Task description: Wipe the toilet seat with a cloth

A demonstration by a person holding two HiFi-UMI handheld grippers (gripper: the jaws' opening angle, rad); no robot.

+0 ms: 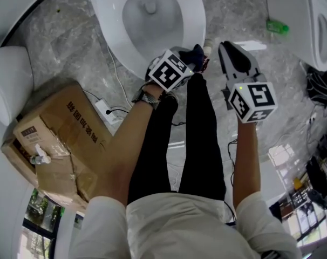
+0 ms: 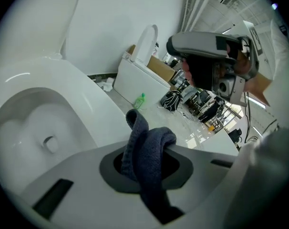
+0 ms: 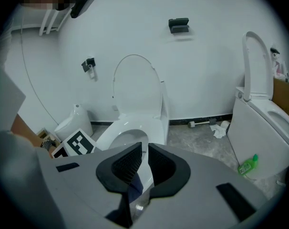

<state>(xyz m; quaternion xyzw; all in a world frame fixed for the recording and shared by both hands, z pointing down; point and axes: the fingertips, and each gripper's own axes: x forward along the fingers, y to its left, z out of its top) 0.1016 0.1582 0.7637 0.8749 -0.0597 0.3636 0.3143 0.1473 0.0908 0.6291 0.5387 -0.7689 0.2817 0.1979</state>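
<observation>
The left gripper's (image 2: 147, 168) jaws are clamped on a dark blue cloth (image 2: 151, 140), which bunches up between them. The right gripper's (image 3: 143, 168) jaws are all but closed on nothing, and it hangs to the right, near the bowl but off it. Farther out, the cloth sits at the near rim of the toilet seat (image 1: 195, 20); whether it touches is hard to tell. The seat looks dry and unmarked, so the wiping seems barely begun, with the whole ring left.
</observation>
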